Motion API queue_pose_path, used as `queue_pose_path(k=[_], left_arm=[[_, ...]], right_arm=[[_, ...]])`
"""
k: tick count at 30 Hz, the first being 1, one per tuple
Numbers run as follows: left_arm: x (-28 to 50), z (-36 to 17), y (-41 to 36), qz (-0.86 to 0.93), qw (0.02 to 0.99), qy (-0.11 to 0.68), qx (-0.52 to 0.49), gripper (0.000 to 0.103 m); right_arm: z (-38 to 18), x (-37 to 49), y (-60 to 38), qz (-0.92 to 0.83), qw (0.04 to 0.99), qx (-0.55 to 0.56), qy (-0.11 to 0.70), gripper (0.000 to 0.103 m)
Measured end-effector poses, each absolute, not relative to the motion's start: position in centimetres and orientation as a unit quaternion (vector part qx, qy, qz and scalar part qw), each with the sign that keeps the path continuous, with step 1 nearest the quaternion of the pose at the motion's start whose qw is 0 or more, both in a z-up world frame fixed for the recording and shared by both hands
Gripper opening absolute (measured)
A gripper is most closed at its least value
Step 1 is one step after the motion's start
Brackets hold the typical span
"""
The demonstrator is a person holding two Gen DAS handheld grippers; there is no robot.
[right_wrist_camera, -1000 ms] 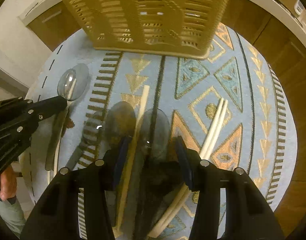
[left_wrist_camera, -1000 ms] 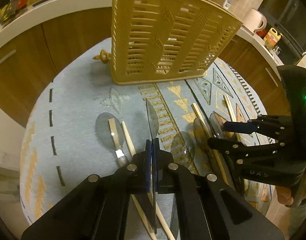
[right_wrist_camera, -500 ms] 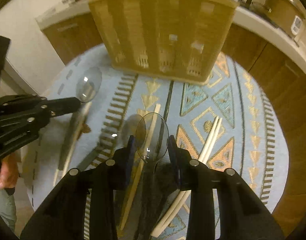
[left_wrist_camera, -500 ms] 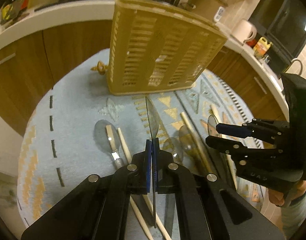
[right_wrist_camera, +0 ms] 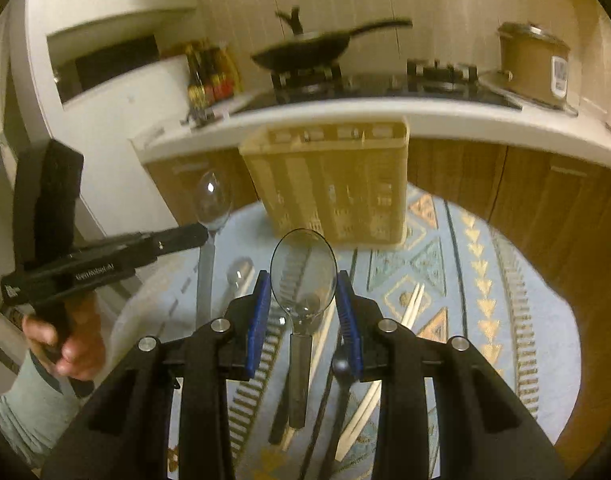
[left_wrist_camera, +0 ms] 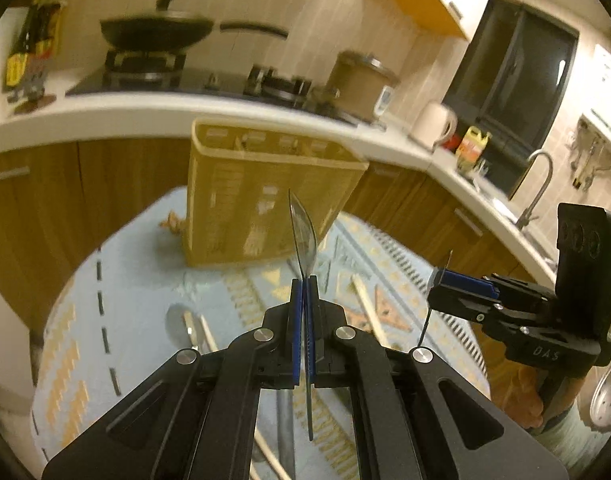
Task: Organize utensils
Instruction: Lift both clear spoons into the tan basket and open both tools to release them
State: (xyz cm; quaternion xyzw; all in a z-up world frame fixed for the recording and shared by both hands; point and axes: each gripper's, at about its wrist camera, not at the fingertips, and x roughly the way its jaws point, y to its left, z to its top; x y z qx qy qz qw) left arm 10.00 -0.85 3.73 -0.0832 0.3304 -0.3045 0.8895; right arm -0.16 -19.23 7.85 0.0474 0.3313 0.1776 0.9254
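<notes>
Left wrist view: the left gripper [left_wrist_camera: 304, 300] is closed on a clear plastic spoon [left_wrist_camera: 303, 232], pinched edge-on between its blue pads, bowl pointing up and handle hanging down below the pads. Beyond it a tan slotted utensil basket [left_wrist_camera: 261, 200] stands upright on a round surface covered by a pale blue patterned cloth [left_wrist_camera: 145, 280]. On the cloth lie another clear spoon [left_wrist_camera: 177, 320] and pale chopsticks [left_wrist_camera: 367, 304]. To the right, the right gripper [left_wrist_camera: 441, 276] is seen from the side.

Right wrist view: the right gripper [right_wrist_camera: 304, 312] grips a second clear spoon [right_wrist_camera: 303, 268], its bowl facing the camera between the blue pads, its dark handle hanging below. The left gripper [right_wrist_camera: 197, 236] enters from the left, held in a hand [right_wrist_camera: 65, 344], with its spoon [right_wrist_camera: 213, 200] raised near the basket [right_wrist_camera: 333, 184]. A pair of chopsticks [right_wrist_camera: 411, 304] rests on the cloth to the right. Behind, a kitchen counter carries a black pan [right_wrist_camera: 305, 50] and a brown pot [right_wrist_camera: 533, 64].
</notes>
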Motion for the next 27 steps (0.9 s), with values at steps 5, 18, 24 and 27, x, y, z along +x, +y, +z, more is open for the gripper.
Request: queue_pose_path(k=[5,18,24,27], left_arm=[[10.0,6.8,-0.2,-0.298,0.906,0.279,-0.107,0.000],[15.1,14.7,-0.7,-0.244,0.951,0.156,-0.106,0.000],[19.1,15.3,-1.1,-0.211,0.963,0.129,-0.105,0.000],[20.7,14.5,-1.2,-0.196,0.968,0.124,-0.100,0.000]], right_arm=[[11.2,0.1,-19.3,0.174,0.944,0.052,0.275,0.030],[19.2,7.0,-19.0,0.137,0.973,0.040,0.182,0.030],[20.8,11.6,-20.0,0.085,0.985,0.029,0.146,0.030],[19.5,14.0,-20.8,0.068,0.986,0.035,0.149,0.030]])
